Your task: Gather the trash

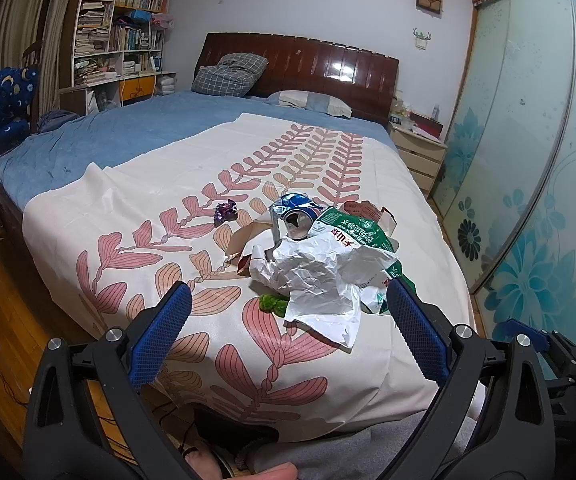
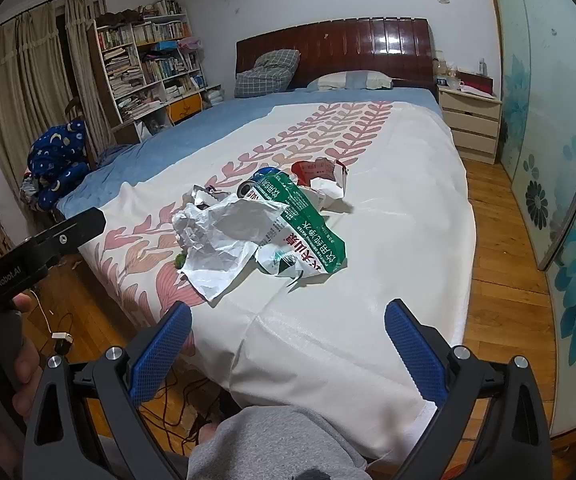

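Observation:
A pile of trash lies on the white leaf-patterned sheet point(image 1: 148, 200) near the foot of the bed. It holds a crumpled white plastic bag point(image 1: 320, 276) point(image 2: 224, 240), a green water-label wrapper point(image 1: 352, 228) point(image 2: 308, 232), a crushed blue can point(image 1: 294, 216) point(image 2: 254, 184), a red-and-white carton point(image 2: 322, 174), torn cardboard point(image 1: 248, 240) and a green scrap point(image 1: 272, 303). A purple wrapper point(image 1: 225, 211) lies apart to the left. My left gripper point(image 1: 288, 304) is open, just short of the pile. My right gripper point(image 2: 288, 320) is open, above bare sheet in front of the pile.
The bed has a blue cover point(image 1: 128, 128), pillows and a dark wooden headboard point(image 1: 308, 64). A nightstand point(image 2: 470, 124) and sliding glass wardrobe doors point(image 1: 528, 160) stand right. A bookshelf point(image 1: 116, 32) and a chair with blue clothes point(image 1: 0, 108) stand left. Cables lie on the wood floor point(image 2: 500, 240).

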Demonstrator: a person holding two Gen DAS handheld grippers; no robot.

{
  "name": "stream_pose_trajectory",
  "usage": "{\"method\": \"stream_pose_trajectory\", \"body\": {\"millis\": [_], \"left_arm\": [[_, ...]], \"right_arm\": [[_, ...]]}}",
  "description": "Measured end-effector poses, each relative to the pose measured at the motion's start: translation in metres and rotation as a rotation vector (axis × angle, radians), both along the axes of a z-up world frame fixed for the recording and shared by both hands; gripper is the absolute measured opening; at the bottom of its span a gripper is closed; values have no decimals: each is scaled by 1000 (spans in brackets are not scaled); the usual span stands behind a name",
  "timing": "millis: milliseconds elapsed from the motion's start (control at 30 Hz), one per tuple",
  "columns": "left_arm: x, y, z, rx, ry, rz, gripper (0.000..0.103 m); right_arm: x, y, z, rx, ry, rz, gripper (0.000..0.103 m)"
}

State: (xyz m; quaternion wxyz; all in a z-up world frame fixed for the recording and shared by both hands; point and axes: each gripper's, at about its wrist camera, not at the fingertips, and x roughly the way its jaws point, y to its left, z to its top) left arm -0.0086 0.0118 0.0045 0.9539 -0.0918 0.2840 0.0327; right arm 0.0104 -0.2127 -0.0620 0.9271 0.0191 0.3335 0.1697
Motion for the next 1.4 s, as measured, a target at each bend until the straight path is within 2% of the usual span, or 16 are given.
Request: {"method": "stream_pose_trajectory", "body": {"millis": [233, 367, 433, 533, 633, 767, 800, 867, 900, 933, 1000, 1033, 1200, 1333, 1400], "left_arm": [[-2, 10, 0, -30, -4, 11, 97], [7, 28, -6, -87, 13, 14, 97], [20, 35, -10, -115, 29, 14, 97], [60, 42, -23, -224, 82, -23, 97], [92, 28, -38, -323, 139, -93, 97], [116, 1, -57, -332, 213, -113, 96], [121, -3, -64, -339, 244, -97, 93], [130, -3, -80, -361, 301, -53, 64], [134, -1, -87, -378, 328, -34, 44], [135, 2, -91, -400, 337, -23, 43], [134, 5, -95, -455, 325, -1, 37], [133, 5, -94, -457, 318, 0, 29], [112, 3, -73, -470, 221, -19, 26], [71, 13, -43, -464, 83, -43, 26], [49, 26, -35, -457, 34, -42, 27]], "right_arm": [[5, -1, -1, 18, 24, 3, 94], [13, -1, -4, 36, 57, 3, 91], [14, -1, -5, 43, 65, 2, 91], [15, -1, -6, 49, 72, 4, 91], [19, -2, -8, 58, 85, 2, 91], [24, -5, -11, 78, 111, -3, 91], [25, -6, -11, 82, 115, -3, 91], [27, -8, -12, 91, 124, -3, 91], [28, -9, -13, 95, 128, -3, 91], [28, -10, -13, 98, 130, -3, 91], [29, -13, -14, 106, 137, -1, 91], [30, -14, -14, 109, 140, -1, 91], [31, -22, -15, 131, 142, -8, 91], [38, -27, -13, 156, 137, 0, 92], [53, -23, -9, 154, 114, 44, 96]]}}
